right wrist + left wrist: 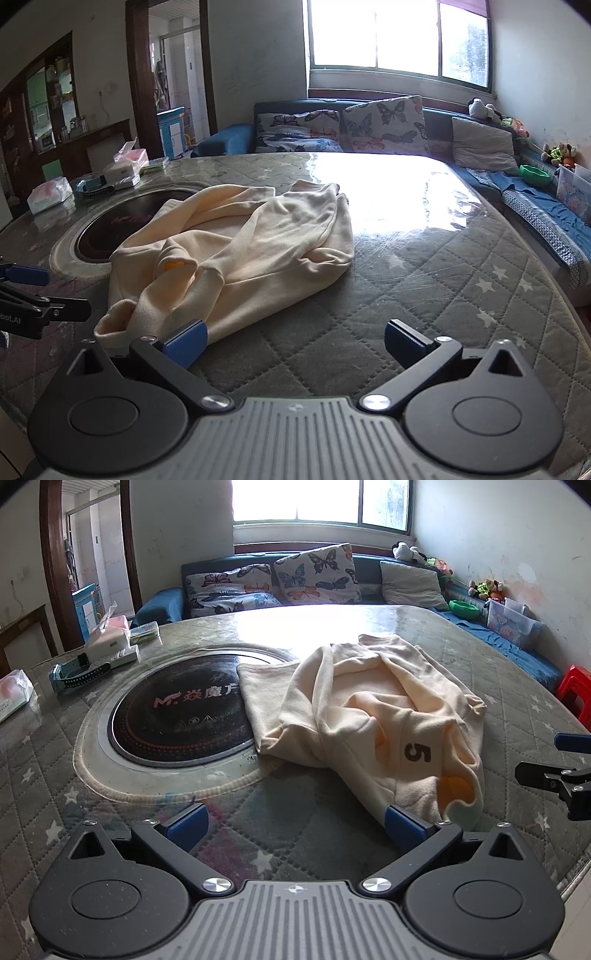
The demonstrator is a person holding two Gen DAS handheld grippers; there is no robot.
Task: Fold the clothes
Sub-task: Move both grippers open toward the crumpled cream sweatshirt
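Sweatshirt crumpled on the counter, both grippers wide and empty

Fleece was what the cream sweatshirt (pixel 373 716) looked like: thick, soft and matte, with a brown "5" and orange patches on its front. It lay bunched in a loose heap on the quilted, star-patterned counter (pixel 424 295), one edge draped over the round black induction hob (pixel 177 709) set into the surface. By the look of it the garment would be light and floppy, sagging from any single hold and carrying no shape of its own, though the nap should give the blue pads decent friction against slipping.

The left gripper (pixel 295 825) stood with its jaws spread apart, holding nothing; its right pad sat just at the near hem, touching or nearly so. The right gripper (pixel 295 343) was likewise spread and empty, its left pad against the cloth's near edge.

Best holds, as I judged it, were the ribbed hem or cuffs nearest the grippers, where doubled fabric gives a firm bite. Which fold was sleeve and which was body could not be told in the tangle, so the piece likely needed lifting and spreading flat first.

A tissue pack (pixel 50 194) and a white box (pixel 110 648) sat well apart at the far left.
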